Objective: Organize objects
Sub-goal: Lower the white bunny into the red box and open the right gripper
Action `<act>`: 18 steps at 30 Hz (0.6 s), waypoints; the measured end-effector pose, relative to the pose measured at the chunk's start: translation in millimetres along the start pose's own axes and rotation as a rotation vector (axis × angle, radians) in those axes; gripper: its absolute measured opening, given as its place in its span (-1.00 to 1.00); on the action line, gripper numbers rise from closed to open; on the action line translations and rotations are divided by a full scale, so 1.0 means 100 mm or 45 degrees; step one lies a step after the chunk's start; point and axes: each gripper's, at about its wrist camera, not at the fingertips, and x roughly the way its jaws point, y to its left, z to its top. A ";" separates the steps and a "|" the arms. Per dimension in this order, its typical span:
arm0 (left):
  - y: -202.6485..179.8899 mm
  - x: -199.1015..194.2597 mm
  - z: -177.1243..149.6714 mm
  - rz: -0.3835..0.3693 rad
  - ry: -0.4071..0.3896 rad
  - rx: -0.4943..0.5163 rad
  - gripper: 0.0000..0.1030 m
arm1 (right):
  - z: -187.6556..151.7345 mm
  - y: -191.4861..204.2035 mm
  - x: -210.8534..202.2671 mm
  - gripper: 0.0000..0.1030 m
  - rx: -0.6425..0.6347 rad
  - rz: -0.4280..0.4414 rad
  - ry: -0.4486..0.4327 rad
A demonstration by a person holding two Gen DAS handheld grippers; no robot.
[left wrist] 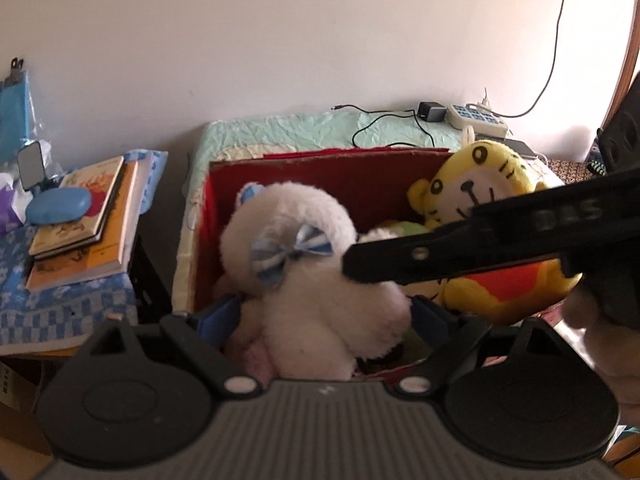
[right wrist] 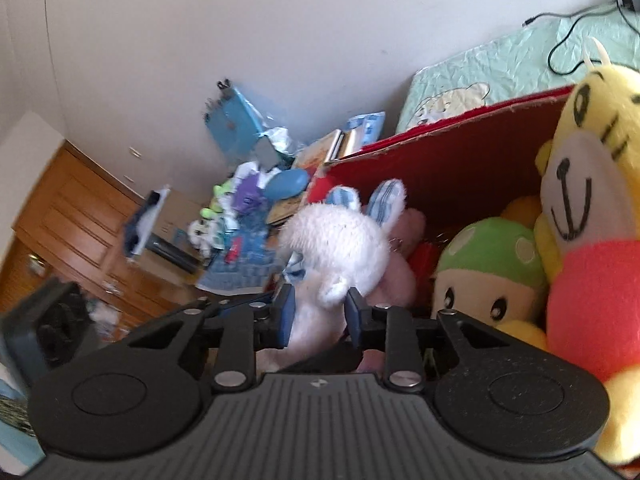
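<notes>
Both tongs gripped one fluffy white plush rabbit point(left wrist: 316, 280) over the open red cardboard box point(left wrist: 320, 176), apparently to lower it in among the other toys. The left tongs point(left wrist: 324, 312) pinched its lower body between blue pads point(left wrist: 224, 312); the right tongs point(right wrist: 318, 312) clamped a small paw. The rabbit looked soft and shaggy, with blue-striped ear linings and a striped blue bow point(left wrist: 292, 252). A yellow plush tiger in a red shirt point(right wrist: 592, 240) and a green-capped mushroom plush point(right wrist: 492, 276) already sat inside the box, on the bed point(left wrist: 280, 132).
</notes>
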 end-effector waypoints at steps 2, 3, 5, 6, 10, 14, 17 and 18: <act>0.00 -0.04 0.01 0.003 -0.017 0.006 0.77 | 0.02 -0.03 0.07 -0.50 0.007 -0.021 -0.014; 0.01 -0.06 0.02 0.007 -0.026 0.010 0.77 | 0.03 -0.03 0.11 -0.51 0.016 -0.010 -0.020; 0.02 -0.09 0.04 0.021 -0.041 0.014 0.77 | 0.02 -0.02 0.21 -0.55 0.001 -0.004 -0.032; 0.03 -0.11 0.04 0.023 -0.046 0.010 0.77 | 0.01 0.00 0.27 -0.57 -0.018 -0.023 -0.013; 0.06 -0.14 0.00 0.020 -0.042 -0.011 0.76 | -0.10 0.13 0.33 -0.59 -0.152 -0.096 -0.033; 0.06 -0.11 -0.03 0.031 -0.012 -0.023 0.76 | -0.09 0.11 0.27 -0.44 -0.151 -0.038 0.016; 0.05 -0.05 -0.03 0.052 0.018 -0.042 0.76 | -0.10 0.09 0.16 -0.38 -0.146 -0.059 0.008; 0.05 -0.04 -0.02 0.051 0.026 -0.050 0.76 | -0.11 0.08 0.11 -0.37 -0.142 -0.068 -0.002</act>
